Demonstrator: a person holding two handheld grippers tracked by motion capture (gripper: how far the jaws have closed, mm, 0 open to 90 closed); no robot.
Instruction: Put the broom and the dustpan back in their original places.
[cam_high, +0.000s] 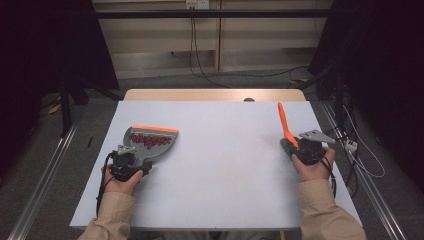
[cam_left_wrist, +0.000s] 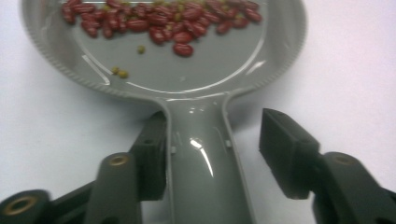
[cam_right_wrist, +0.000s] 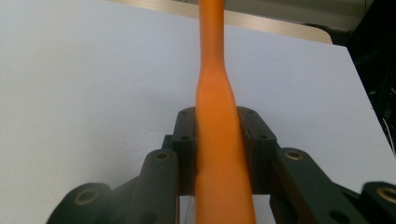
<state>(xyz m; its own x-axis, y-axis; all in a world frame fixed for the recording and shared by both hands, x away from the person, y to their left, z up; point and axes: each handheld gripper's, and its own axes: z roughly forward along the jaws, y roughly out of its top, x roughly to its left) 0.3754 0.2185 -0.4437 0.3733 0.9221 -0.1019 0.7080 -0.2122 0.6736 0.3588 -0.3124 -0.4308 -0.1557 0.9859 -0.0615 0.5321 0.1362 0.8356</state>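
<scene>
My left gripper (cam_left_wrist: 212, 154) has its jaws parted around the dustpan (cam_left_wrist: 187, 84) handle, released on the table (cam_high: 225, 150) with beans (cam_left_wrist: 159, 21) collected. My right gripper (cam_right_wrist: 217, 149) clamps the orange brush (cam_right_wrist: 217, 116); I judge only putting it down remains.

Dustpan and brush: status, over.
Left gripper open astride the dustpan handle, right pad clear. Right gripper shut on the orange brush. Beans in the pan; nothing in the way.

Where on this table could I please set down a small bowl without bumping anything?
The widest bare patch of the table lies in the middle, between the dustpan of beans at the left and the orange brush handle at the right. The far strip is bare too. Those two sides are crowded.
</scene>
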